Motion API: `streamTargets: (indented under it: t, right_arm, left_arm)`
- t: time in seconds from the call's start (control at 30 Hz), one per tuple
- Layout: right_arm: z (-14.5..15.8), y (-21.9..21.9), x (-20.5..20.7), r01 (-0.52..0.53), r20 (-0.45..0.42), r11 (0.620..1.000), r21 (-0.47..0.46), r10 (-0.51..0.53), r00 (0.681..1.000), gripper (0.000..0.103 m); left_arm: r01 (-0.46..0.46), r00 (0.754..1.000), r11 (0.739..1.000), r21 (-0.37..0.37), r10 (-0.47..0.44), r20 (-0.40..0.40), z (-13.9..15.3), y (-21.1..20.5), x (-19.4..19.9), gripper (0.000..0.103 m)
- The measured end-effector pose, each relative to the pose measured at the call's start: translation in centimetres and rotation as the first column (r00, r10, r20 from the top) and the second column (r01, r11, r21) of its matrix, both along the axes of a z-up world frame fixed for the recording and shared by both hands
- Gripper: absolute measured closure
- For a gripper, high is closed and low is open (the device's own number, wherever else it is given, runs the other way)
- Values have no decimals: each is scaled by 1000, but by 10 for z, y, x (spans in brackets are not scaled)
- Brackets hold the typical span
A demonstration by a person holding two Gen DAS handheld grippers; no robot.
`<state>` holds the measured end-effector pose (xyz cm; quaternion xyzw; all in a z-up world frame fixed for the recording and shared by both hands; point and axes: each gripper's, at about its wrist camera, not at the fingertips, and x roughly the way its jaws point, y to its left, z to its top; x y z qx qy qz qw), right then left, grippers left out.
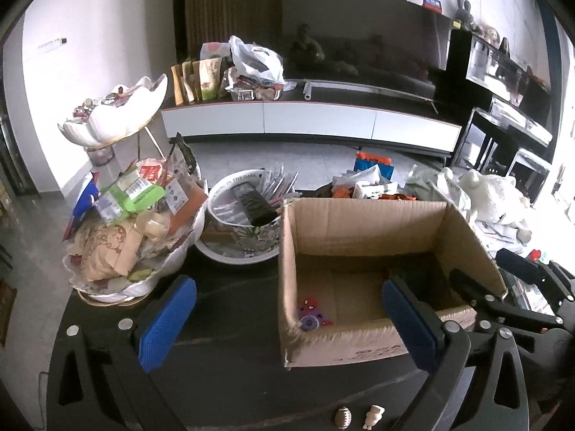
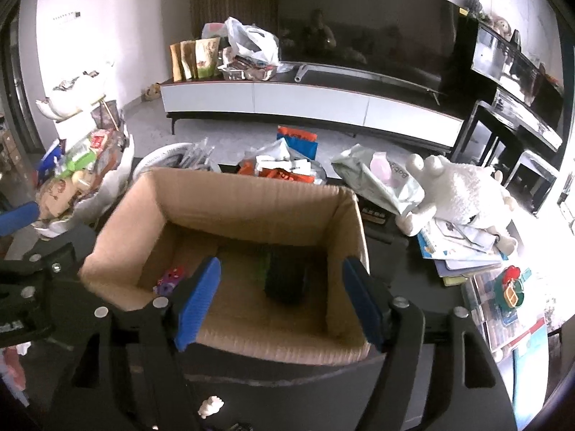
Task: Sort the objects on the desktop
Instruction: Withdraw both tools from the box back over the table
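An open cardboard box (image 1: 363, 226) stands on the dark table; it also shows in the right wrist view (image 2: 248, 197). Inside lie a small purple and red toy (image 1: 312, 314) (image 2: 170, 278) and a dark green and black object (image 2: 284, 276). My left gripper (image 1: 287, 319) is open and empty, near the box's front left corner. My right gripper (image 2: 280, 301) is open and empty, held over the box's front edge; it shows at the right of the left wrist view (image 1: 510, 283). A tiny football (image 1: 342, 417) and a white figurine (image 1: 373, 416) (image 2: 210, 406) lie on the table in front.
A two-tier shell-shaped stand (image 1: 118, 215) full of snacks is at the left. A white bowl (image 1: 244, 215) holds a remote and packets. A white plush toy (image 2: 463, 190) lies on books at the right, beside a green toy (image 2: 508, 287). Bags (image 2: 287, 165) lie behind the box.
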<state>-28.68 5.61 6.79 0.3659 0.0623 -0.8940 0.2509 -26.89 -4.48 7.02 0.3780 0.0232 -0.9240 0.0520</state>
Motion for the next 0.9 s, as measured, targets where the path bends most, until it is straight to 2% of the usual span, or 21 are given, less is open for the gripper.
streamTargets:
  t: [0.23,0.43,0.6,0.9]
  right_arm:
    - [4,4,11,-6,3,1000,-4,6,1000,33]
    - [8,10,22,14,-17,1000,-9,-14,1000,23]
    - [13,17,34,23,-28,1000,-15,-24,999,6]
    - [15,28,63,22,-15,1000,-6,-23,1000,5]
  left_arm:
    - [16,1000,1000,-15,-16,4,3,5,9,1]
    - [15,1000,1000,-10,-15,-18,9,4,22,1]
    - [14,1000,1000,-12,-14,-9,12,4,37,1]
    - [19,1000,1000,-19,-19,9,16,6,65,1]
